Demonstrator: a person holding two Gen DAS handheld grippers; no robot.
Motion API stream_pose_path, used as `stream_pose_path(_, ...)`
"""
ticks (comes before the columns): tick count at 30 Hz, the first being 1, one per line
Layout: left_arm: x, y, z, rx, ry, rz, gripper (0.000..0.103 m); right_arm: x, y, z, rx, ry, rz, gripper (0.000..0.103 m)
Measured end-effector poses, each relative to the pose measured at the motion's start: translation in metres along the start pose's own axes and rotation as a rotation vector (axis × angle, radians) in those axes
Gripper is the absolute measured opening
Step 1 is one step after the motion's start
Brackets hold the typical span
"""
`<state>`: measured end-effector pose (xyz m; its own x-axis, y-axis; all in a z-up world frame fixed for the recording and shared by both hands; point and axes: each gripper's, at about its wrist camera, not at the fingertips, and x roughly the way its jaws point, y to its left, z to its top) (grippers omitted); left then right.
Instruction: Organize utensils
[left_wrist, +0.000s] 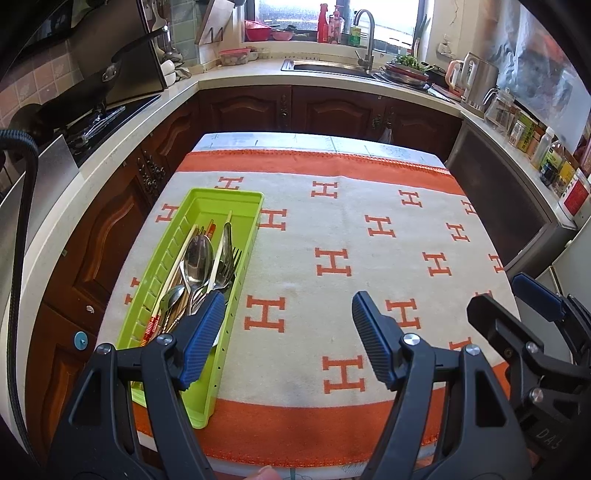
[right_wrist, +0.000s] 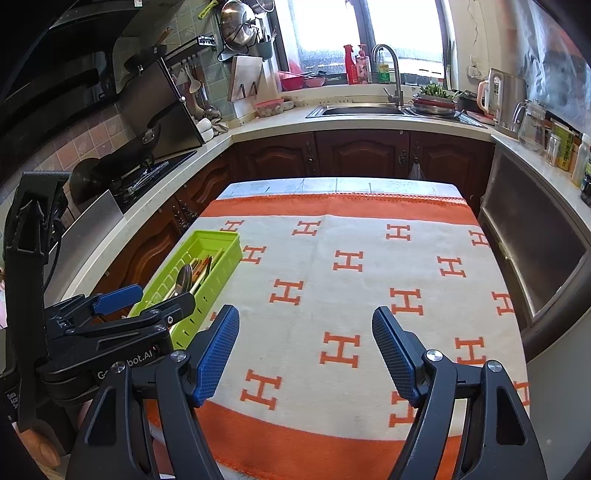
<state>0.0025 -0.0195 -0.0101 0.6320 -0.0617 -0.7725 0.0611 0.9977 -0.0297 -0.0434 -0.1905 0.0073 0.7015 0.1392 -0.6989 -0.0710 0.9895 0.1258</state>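
A lime-green utensil tray (left_wrist: 229, 194) lies on the left side of the orange-and-white cloth (left_wrist: 369, 240). Inside it are spoons (left_wrist: 197, 258), forks (left_wrist: 226, 267) and chopsticks (left_wrist: 221, 243), piled lengthwise. My left gripper (left_wrist: 288, 299) hovers open over the cloth, its left finger (left_wrist: 201, 332) overlapping the tray's near end, with nothing between the pads. My right gripper (right_wrist: 306, 310) is open and empty above the cloth (right_wrist: 332, 229). From this side the tray (right_wrist: 218, 234) shows to the left, behind the left gripper (right_wrist: 164, 295). The right gripper (left_wrist: 498, 291) also shows in the left wrist view.
A stove with a black pan (left_wrist: 85, 92) runs along the left counter. The sink (left_wrist: 332, 68) and tap are at the back. A kettle (left_wrist: 476, 79), jug and bottles line the right counter above a dark appliance (left_wrist: 495, 206). Brown cabinets surround the table.
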Motion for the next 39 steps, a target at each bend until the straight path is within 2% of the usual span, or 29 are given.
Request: stream_pose_path(39,0.0,-0.015,0.0,0.034,0.005,-0.003,0.069,0.009,-0.008,-0.003,0.024,0.018,0.003,0.076)
